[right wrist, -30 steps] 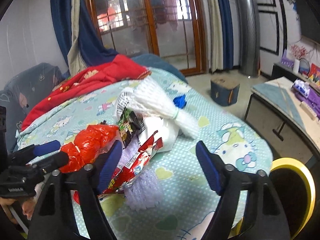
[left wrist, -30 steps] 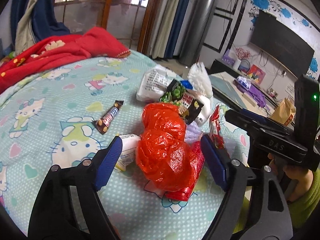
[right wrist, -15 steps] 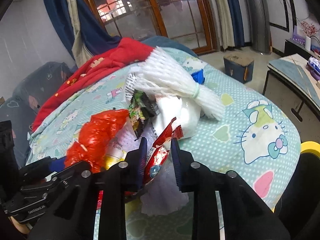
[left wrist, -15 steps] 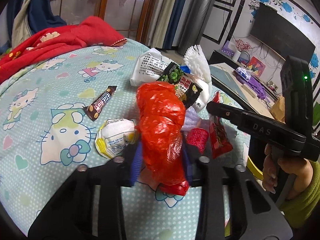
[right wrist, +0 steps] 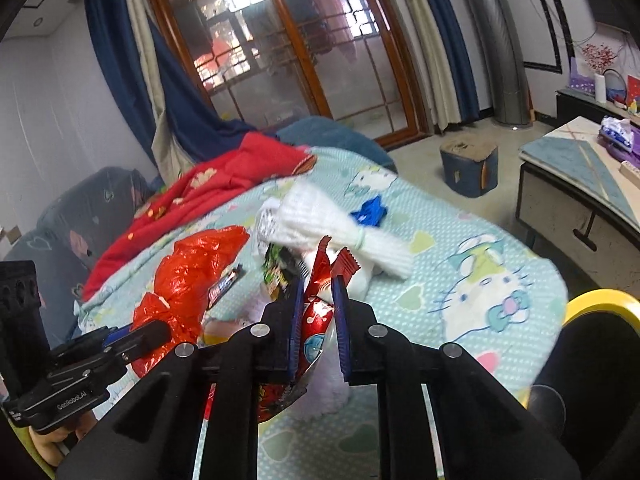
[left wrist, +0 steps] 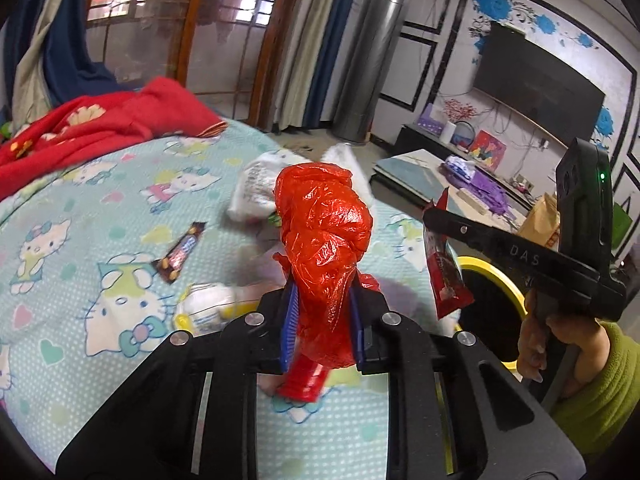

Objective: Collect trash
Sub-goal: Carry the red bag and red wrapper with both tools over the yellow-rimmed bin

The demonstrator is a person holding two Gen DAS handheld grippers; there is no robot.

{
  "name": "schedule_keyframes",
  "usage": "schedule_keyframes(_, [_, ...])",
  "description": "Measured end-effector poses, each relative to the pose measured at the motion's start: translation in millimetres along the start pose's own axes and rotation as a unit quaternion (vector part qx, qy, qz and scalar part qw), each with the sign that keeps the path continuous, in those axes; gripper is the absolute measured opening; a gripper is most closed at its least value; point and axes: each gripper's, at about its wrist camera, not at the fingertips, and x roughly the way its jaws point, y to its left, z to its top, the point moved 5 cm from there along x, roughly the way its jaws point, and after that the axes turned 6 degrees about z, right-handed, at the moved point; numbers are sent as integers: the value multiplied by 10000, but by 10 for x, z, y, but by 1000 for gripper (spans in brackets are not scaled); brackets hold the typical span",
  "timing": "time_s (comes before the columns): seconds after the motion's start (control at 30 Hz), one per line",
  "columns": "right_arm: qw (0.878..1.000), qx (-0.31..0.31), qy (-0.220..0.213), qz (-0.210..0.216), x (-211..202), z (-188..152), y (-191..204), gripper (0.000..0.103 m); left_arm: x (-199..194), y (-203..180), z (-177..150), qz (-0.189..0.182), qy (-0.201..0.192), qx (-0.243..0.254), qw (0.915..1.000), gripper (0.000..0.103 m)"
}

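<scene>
While lifted above bed [left wrist: 100,184], left gripper [left wrist: 322,320] pinches red plastic bag [left wrist: 324,232]: light, crinkly, slippery; best held mid-bunch. Right gripper [right wrist: 316,320] pinches red snack wrapper [right wrist: 318,312], near bed's right edge.

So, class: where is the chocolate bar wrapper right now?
In the left wrist view the chocolate bar wrapper lies flat on the cartoon-cat bedsheet, left of the red plastic bag clamped in the left gripper.
</scene>
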Motion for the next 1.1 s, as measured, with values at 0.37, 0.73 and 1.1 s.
schedule_keyframes(0.37, [9980, 35, -295, -560, -499, 26, -456, 15, 137, -625, 42, -498, 25, 427, 9978, 15])
schedule_keyframes(0.73, [9888, 504, -577, -1282, -1024, -112, -1144, 15, 359, -1284, -87, -1001, 227, 952, 9902, 15])
schedule_keyframes(1.1, [9732, 989, -720, -1949, -1393, -199, -1811, 15, 641, -1863, -257, -1420, 552, 1364, 9789, 15])
